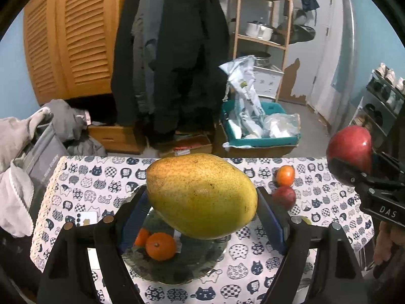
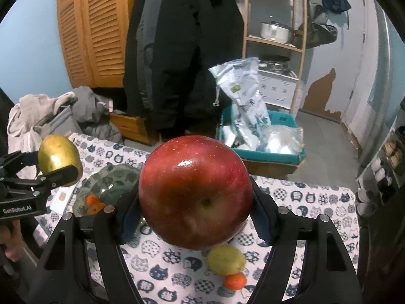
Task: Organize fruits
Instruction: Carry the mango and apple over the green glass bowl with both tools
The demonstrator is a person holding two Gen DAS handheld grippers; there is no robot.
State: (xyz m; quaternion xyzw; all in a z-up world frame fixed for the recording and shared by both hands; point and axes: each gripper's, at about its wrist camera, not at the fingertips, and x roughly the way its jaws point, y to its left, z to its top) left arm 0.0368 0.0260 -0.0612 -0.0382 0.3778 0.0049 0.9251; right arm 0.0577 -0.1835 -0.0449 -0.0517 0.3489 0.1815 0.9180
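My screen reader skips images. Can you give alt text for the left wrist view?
The left gripper holds a large yellow mango between its jaws, above a dark plate with small oranges on a cat-print tablecloth. At right, the right gripper holds a red apple.

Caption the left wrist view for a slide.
Left gripper holds a mango above the plate with two oranges.

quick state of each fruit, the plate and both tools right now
left tool: shut on mango
mango: held in the air above plate
right tool: shut on red apple
red apple: held above the tablecloth
plate: on table, holds two oranges
lemon: loose on tablecloth, touching a small orange
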